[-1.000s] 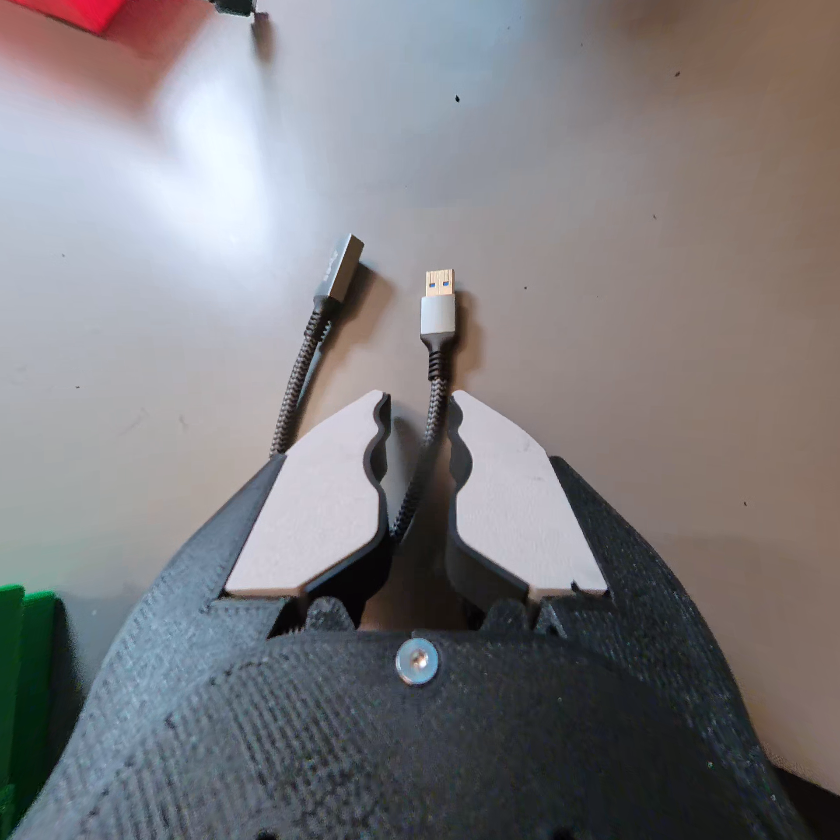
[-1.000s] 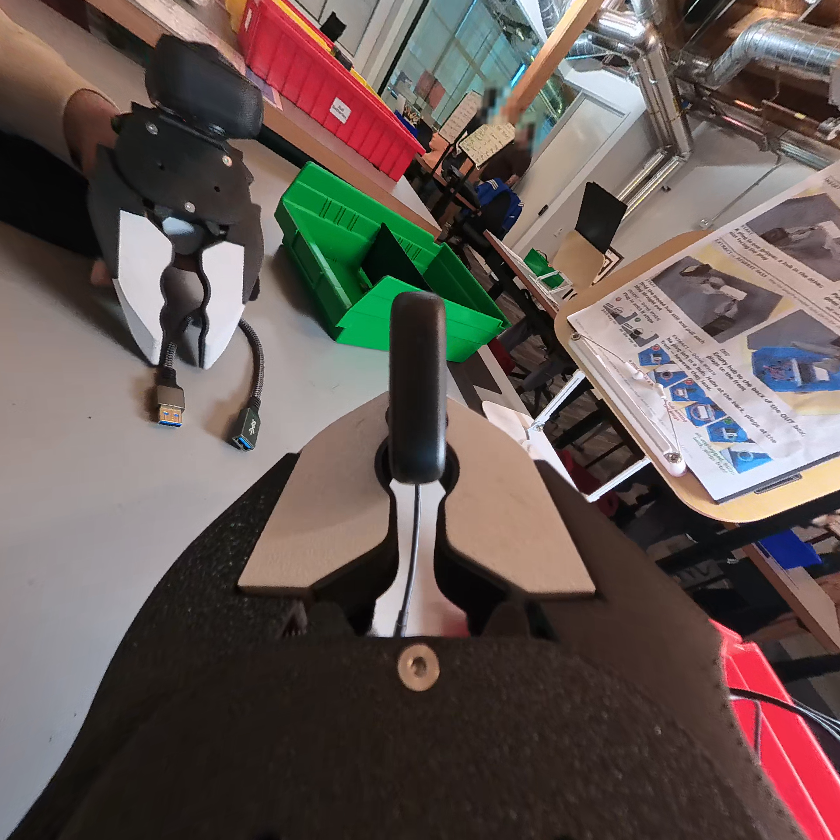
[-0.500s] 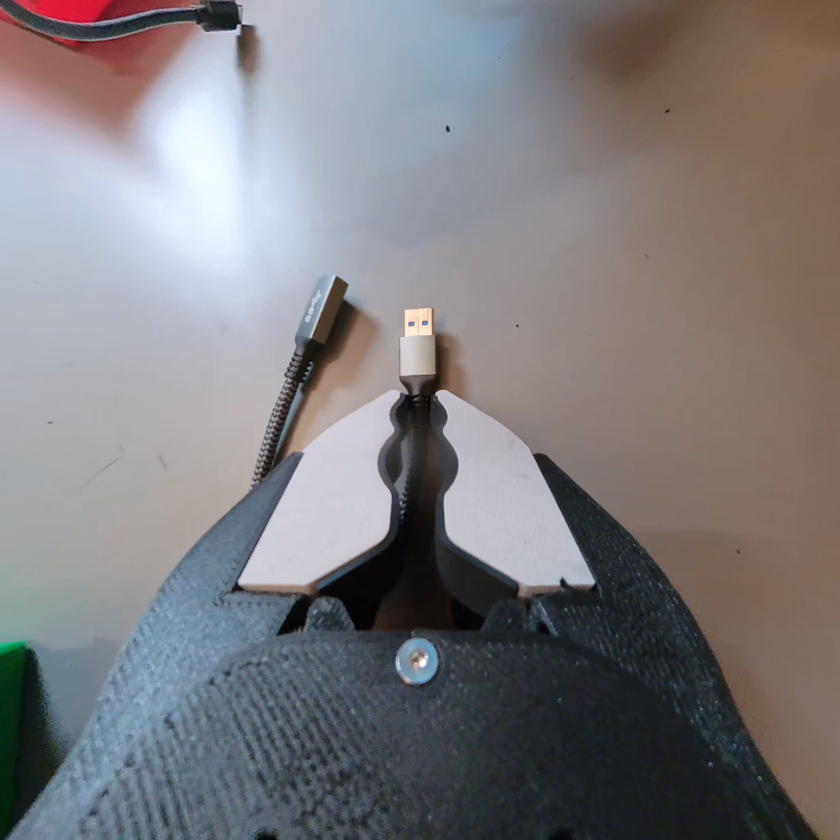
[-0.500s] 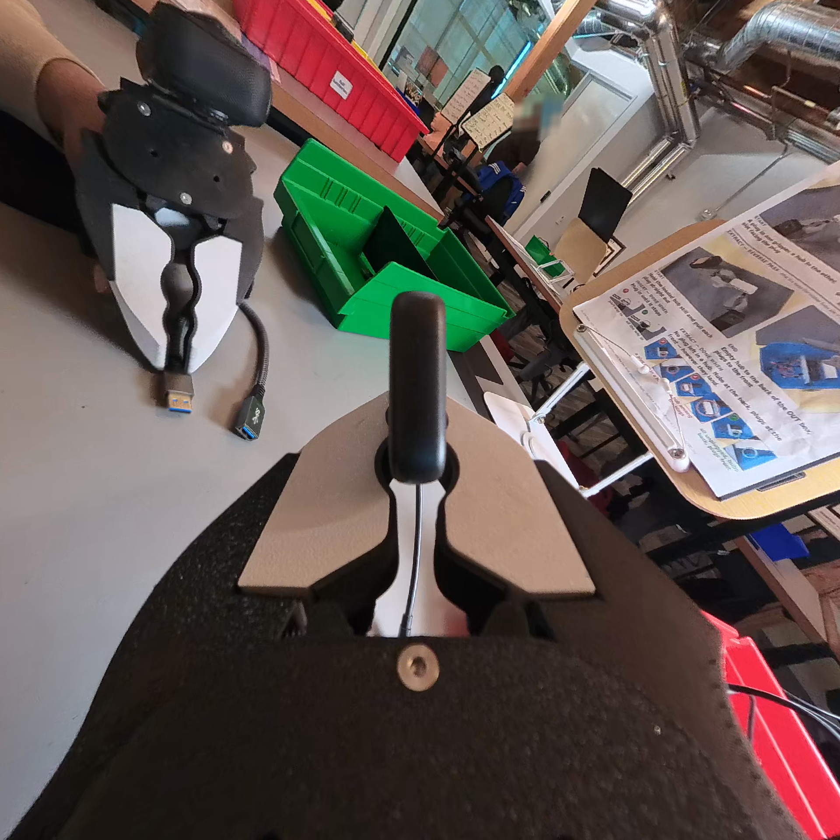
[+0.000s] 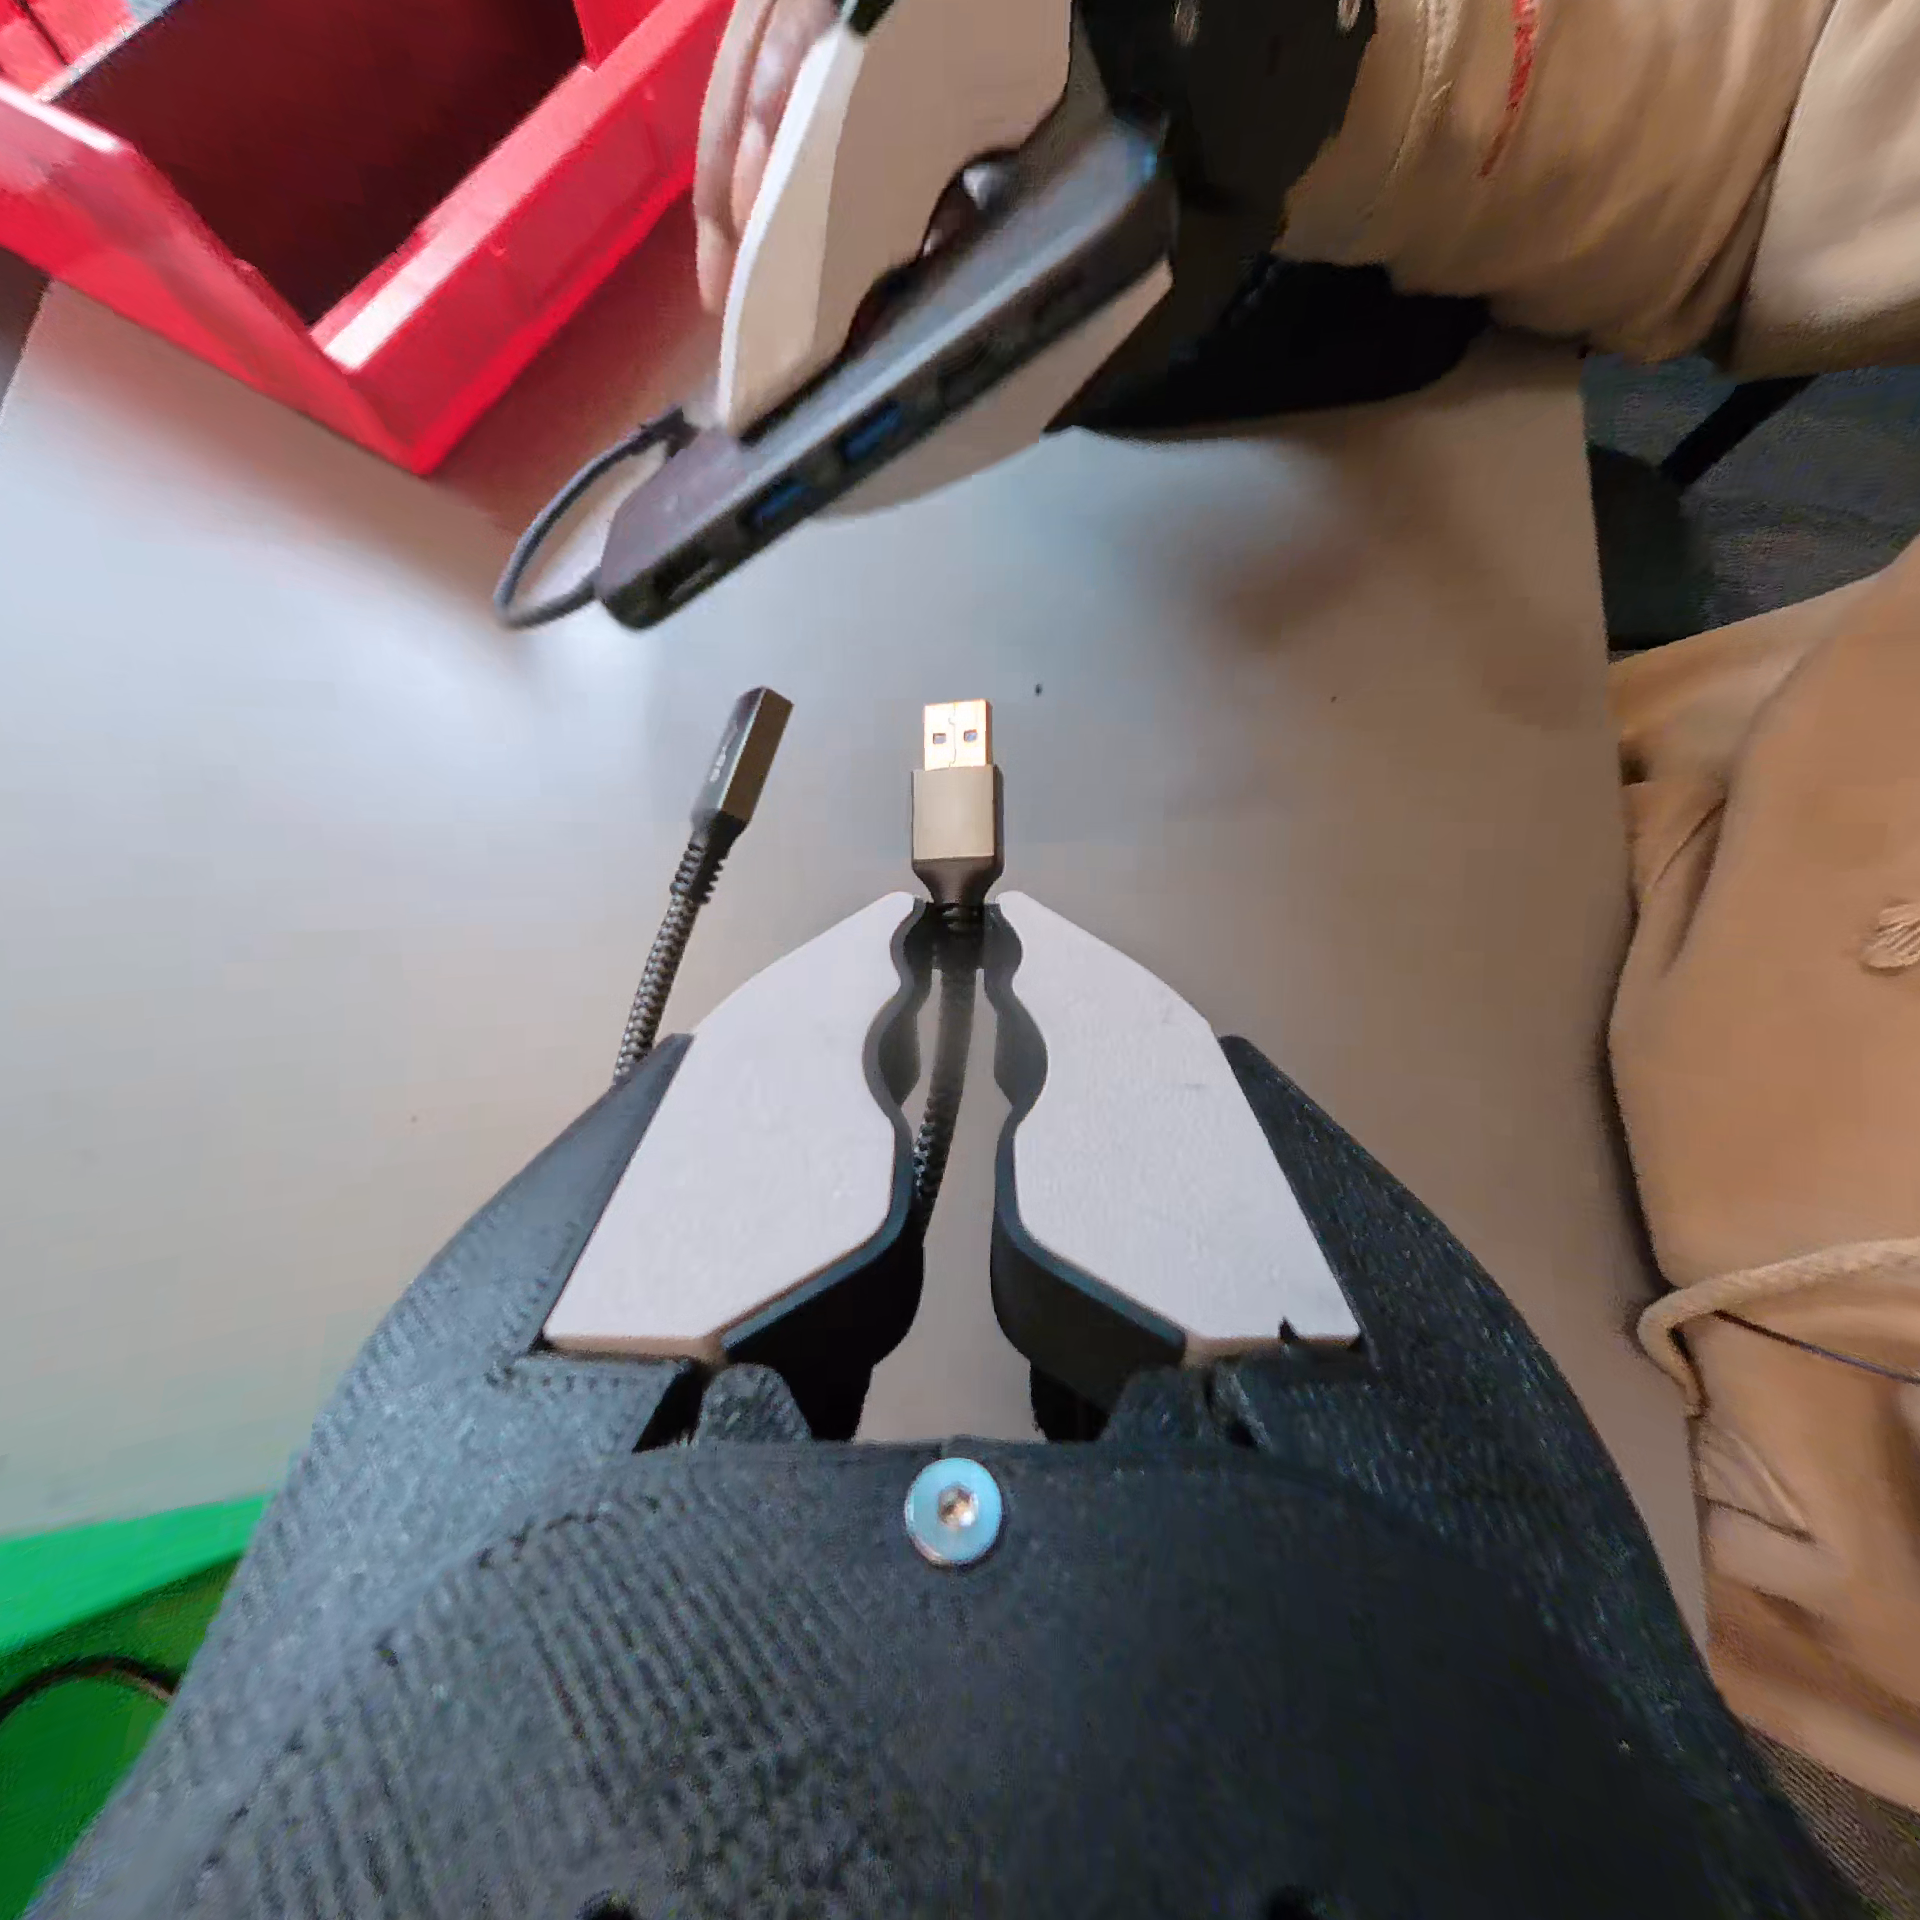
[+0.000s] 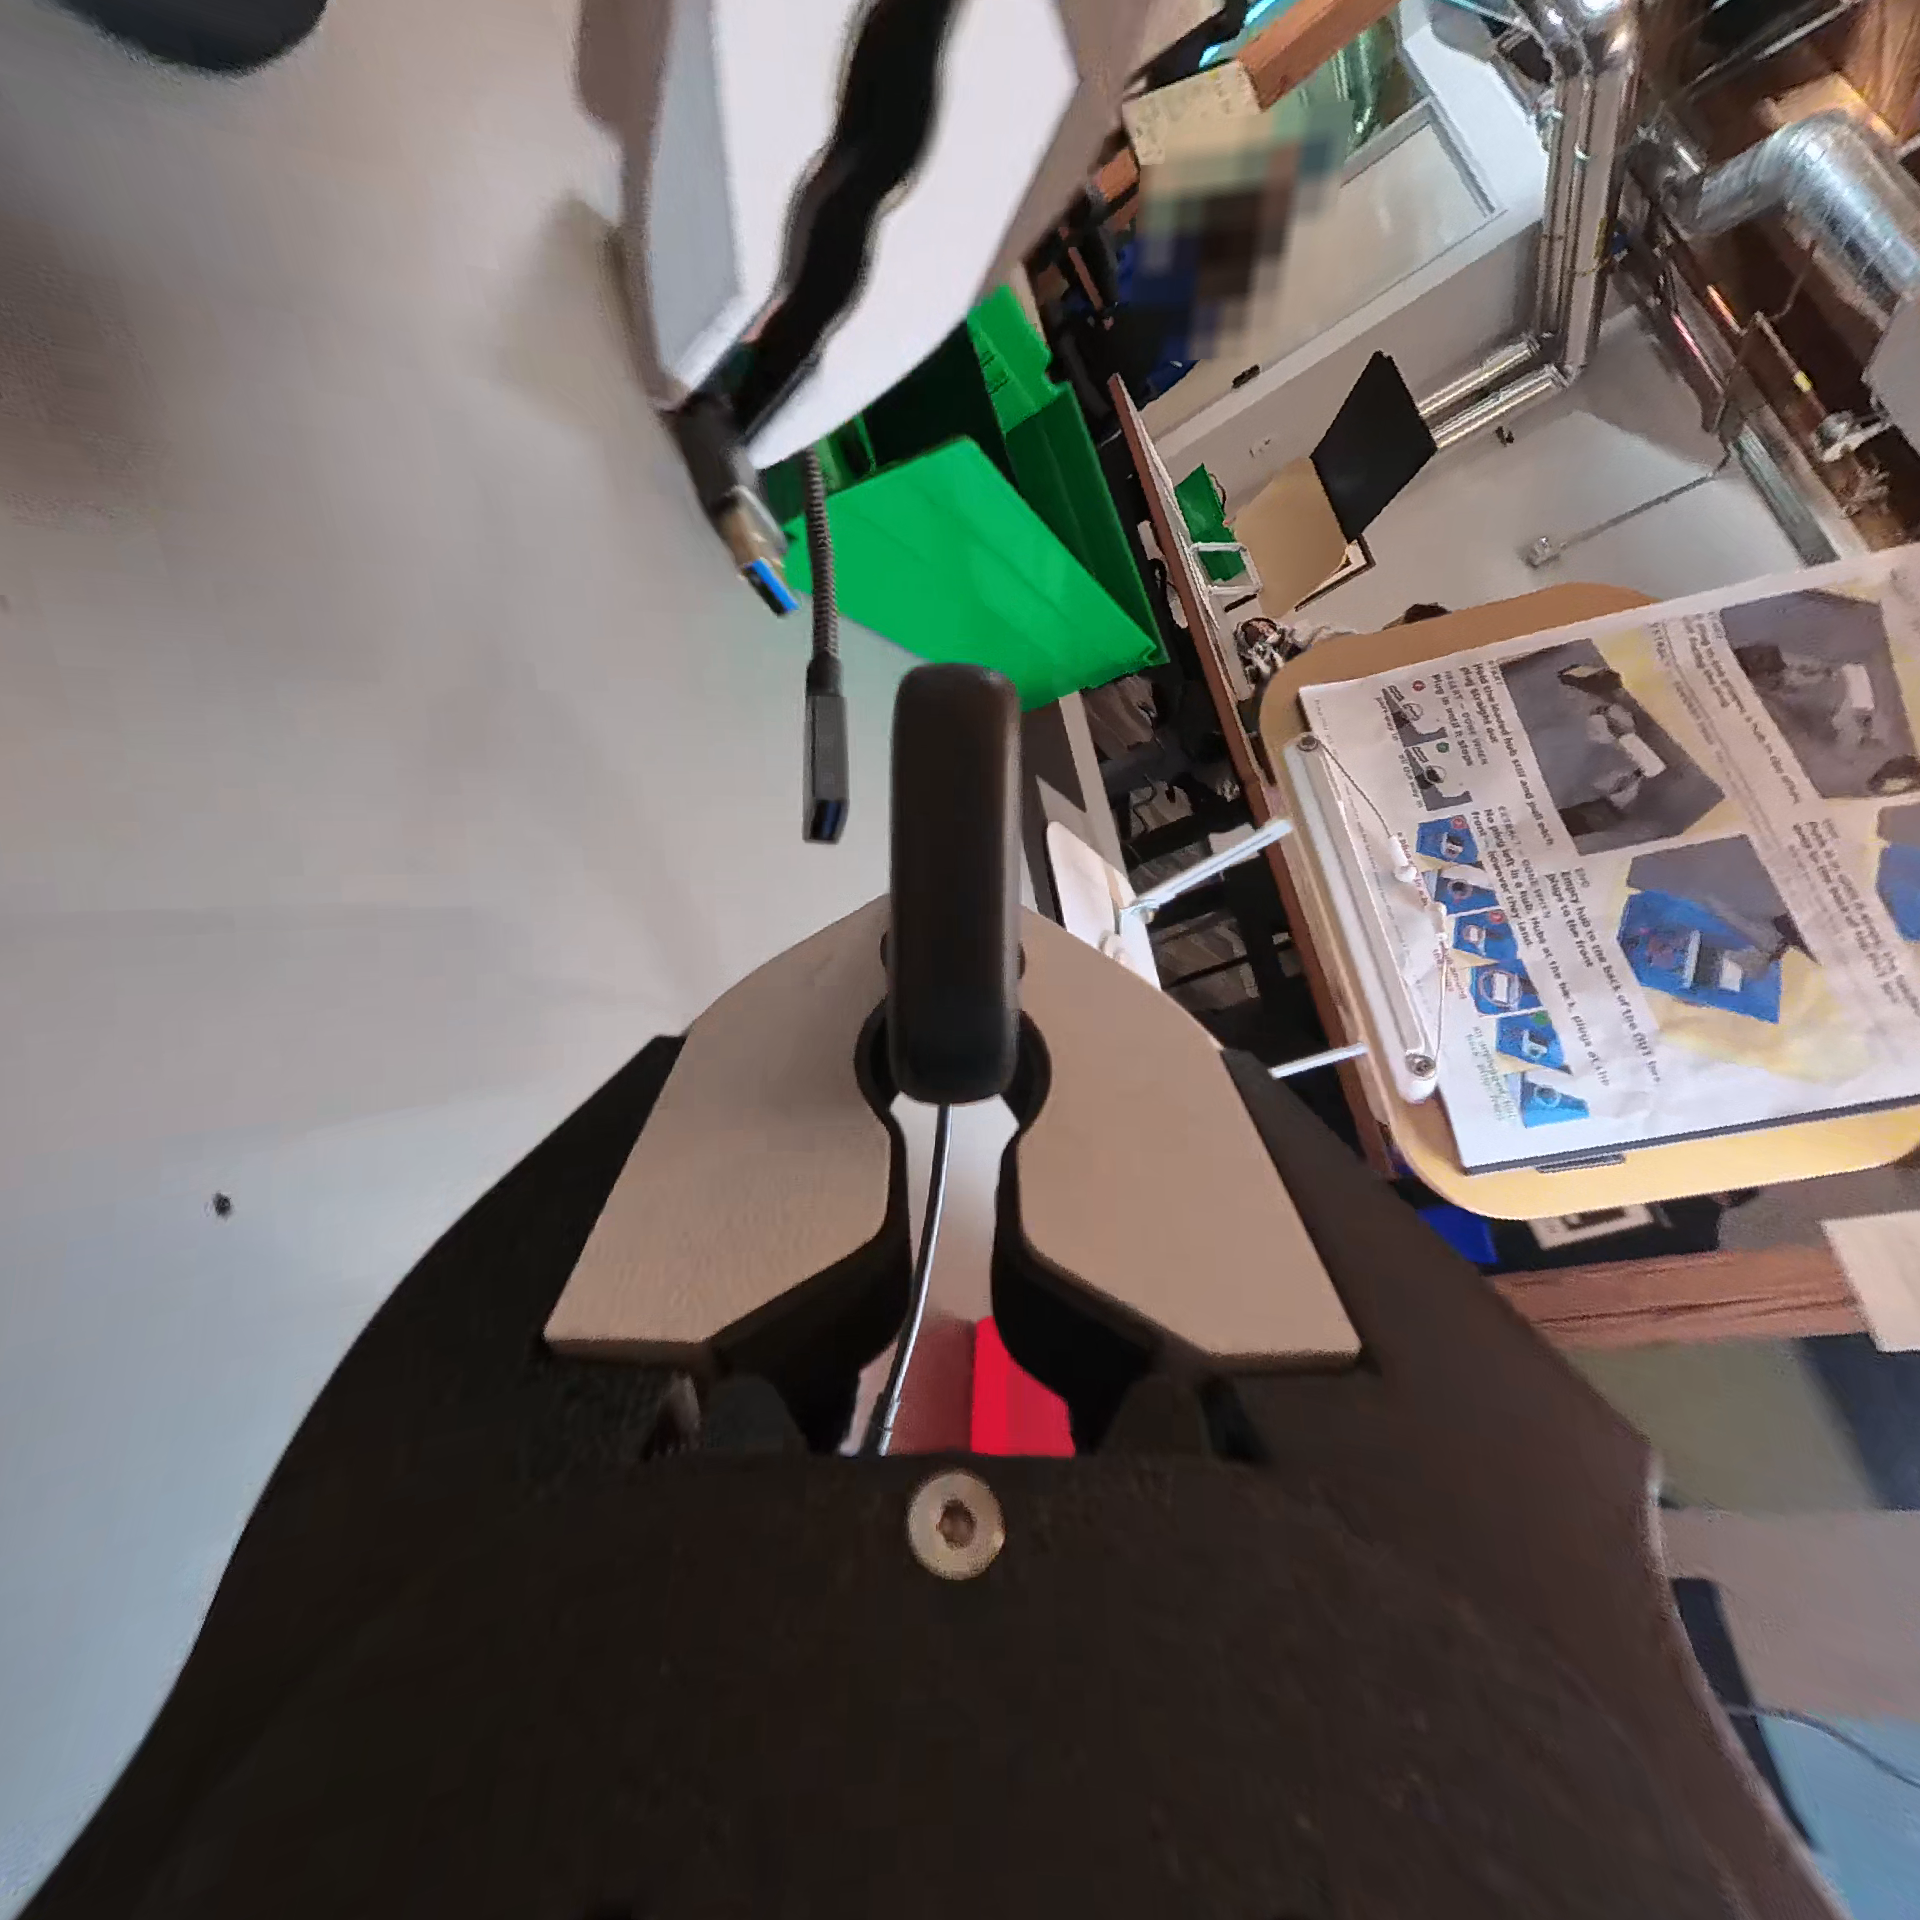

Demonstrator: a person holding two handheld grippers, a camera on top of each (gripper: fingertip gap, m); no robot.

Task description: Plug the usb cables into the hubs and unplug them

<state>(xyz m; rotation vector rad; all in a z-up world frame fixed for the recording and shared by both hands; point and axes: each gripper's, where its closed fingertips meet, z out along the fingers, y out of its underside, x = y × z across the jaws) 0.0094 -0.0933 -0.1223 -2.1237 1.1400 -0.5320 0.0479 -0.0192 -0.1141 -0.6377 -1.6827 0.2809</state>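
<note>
Bright, even daylight; wide-angle bend at every edge.
My left view is sharp on the plug (image 5: 957, 790), soft sheen on the grey table (image 5: 260, 831), hub (image 5: 883, 416) smeared. My right view: window (image 6: 1382, 145) glare behind, left gripper (image 6: 774, 416) badly motion-blurred, paper sheet (image 6: 1621, 862) fairly crisp.

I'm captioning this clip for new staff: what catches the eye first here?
In the left wrist view, the left gripper pinches a braided USB cable, its gold plug aimed ahead. Just beyond, the right gripper holds a dark hub, blue ports facing the plug, before a red bin.
</note>
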